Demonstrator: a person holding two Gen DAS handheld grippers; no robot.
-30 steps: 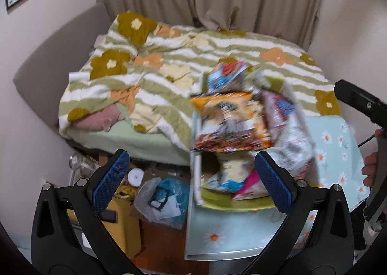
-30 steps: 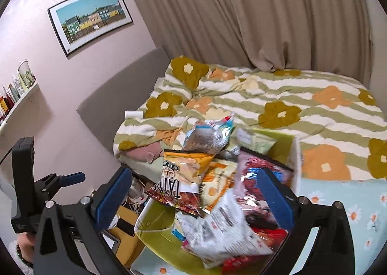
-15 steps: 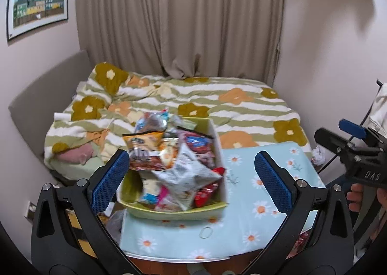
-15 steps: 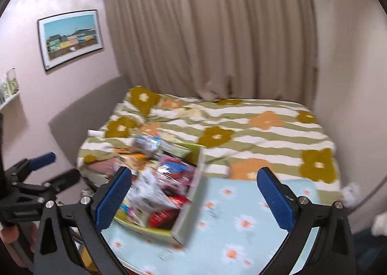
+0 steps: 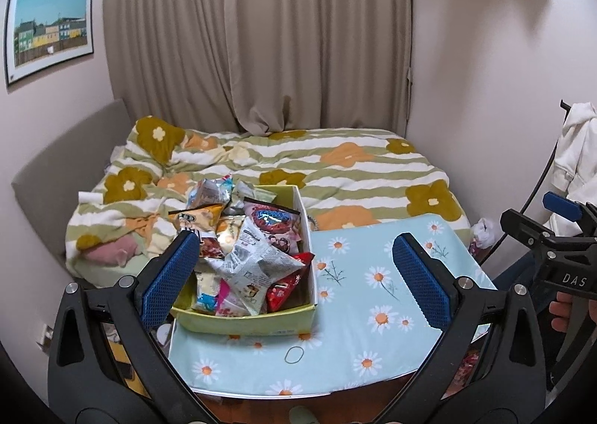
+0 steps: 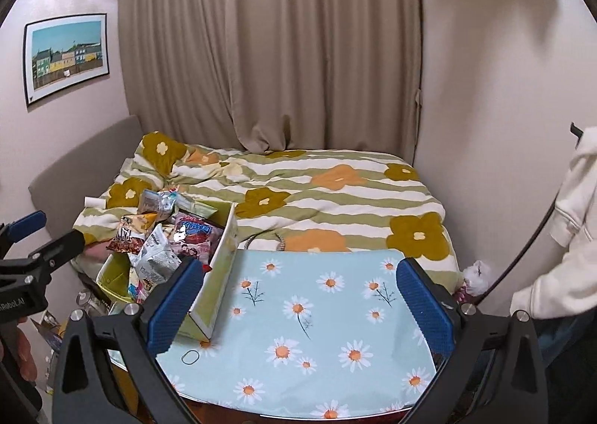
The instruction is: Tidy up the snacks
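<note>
Where the daisy-print tabletop [image 5: 373,312] meets its left edge, crumpled snack packets [image 5: 253,260] in white, red and orange overfill a yellow-green box [image 5: 246,323], left of centre in both views. The left gripper [image 5: 298,275] and right gripper [image 6: 298,297] hang above the tabletop, jaws spread wide, holding nothing.

Both wrist views overlook the table [image 5: 373,316] bedward.
</note>
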